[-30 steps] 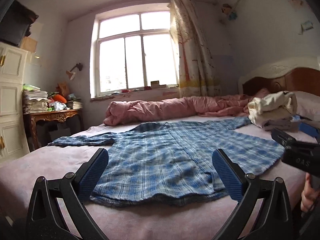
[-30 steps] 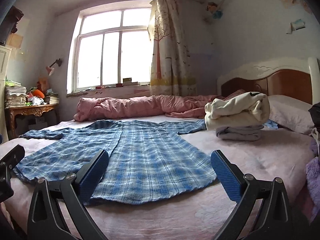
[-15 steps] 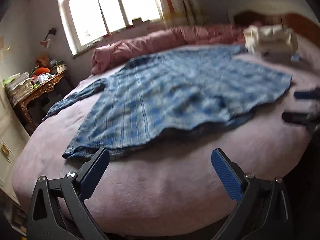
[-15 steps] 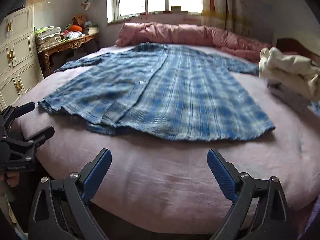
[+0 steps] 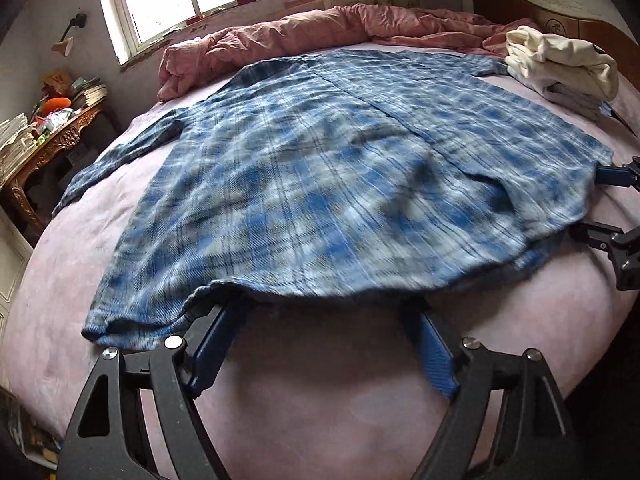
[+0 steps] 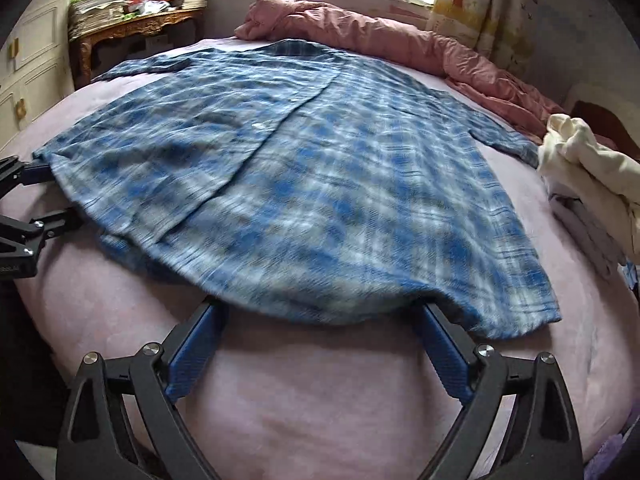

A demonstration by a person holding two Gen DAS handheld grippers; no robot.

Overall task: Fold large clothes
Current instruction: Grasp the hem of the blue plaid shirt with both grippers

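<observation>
Reaching under the hem of the plaid shirt [image 5: 320, 168], spread flat across the bed [image 5: 320, 408].
Left hand-held gripper [image 5: 320, 312] and right hand-held gripper [image 6: 320, 312] both gape wide, gripping nothing; closing now could pinch only one layer, or snag the sheet beneath the hem.

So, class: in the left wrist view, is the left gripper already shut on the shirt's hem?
No: the left gripper stands wide open, its tips slipped under the plaid shirt's hem.
</observation>
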